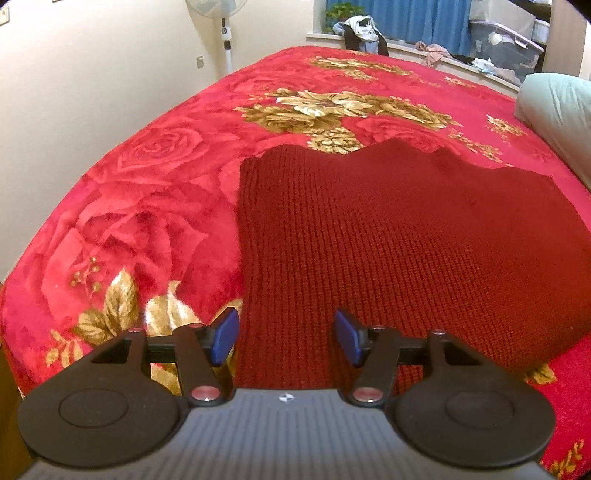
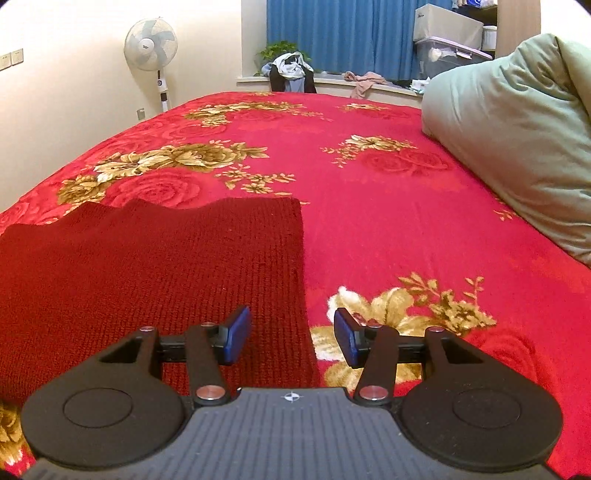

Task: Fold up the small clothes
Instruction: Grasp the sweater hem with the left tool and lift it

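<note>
Just one dark-red knit garment (image 1: 388,236)

walls cream | fan (image 2: 151,46) | blue curtains (image 2: 332,33) | red floral bedspread (image 2: 369,229)

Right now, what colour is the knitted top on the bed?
Dark red, plain ribbed knit, seen best from the left wrist.

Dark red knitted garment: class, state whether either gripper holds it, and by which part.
Neither. The left gripper and right gripper are open above the dark red knitted garment's near corners.
</note>
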The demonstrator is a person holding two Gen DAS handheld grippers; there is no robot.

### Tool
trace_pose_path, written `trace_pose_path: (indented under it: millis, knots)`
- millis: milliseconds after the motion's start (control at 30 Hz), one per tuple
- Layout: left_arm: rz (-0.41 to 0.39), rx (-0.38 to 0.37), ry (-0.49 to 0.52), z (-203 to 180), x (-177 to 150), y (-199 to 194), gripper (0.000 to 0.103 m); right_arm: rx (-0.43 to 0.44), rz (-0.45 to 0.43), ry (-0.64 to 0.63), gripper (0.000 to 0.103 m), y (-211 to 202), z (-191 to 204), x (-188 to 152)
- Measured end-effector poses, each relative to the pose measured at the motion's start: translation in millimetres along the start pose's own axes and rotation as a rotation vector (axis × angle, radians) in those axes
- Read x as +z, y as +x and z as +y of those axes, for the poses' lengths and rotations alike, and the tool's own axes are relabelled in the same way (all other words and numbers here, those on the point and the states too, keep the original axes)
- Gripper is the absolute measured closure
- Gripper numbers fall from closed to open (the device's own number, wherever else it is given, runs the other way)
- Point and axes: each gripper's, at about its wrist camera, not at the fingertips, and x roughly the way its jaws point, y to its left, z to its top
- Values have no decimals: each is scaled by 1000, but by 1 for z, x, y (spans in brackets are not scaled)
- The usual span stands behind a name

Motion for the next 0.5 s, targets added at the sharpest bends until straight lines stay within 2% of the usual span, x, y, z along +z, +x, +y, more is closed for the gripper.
trace_pose_path:
  millis: [200, 300, 333, 367, 400, 433, 500]
  knots:
    - [-7, 2, 1, 0, -1, -1, 40, -4, -4, -17, 51, -1, 3, -1]
    - [-43, 14, -17, 2, -1, -10, 42, -8, -6, -10, 51, -1, 2, 0]
    - [-59, 10, -32, 3, -1, -15, 55, -9, -8, -5, 51, -2, 2, 1]
    - [-73, -2, -57, 6, -1, -21, 74, -8, -12, 2, 51, -2, 2, 2]
    - [-82, -19, -93, 10, -2, -28, 81, -5, -19, 12, 51, -3, 1, 4]
    - [-91, -33, -131, 14, -3, -34, 85, -3, -25, 19, 51, -4, 0, 5]
    - [-94, -48, -202, 16, -7, -44, 85, 6, -38, 35, 51, -7, -1, 9]
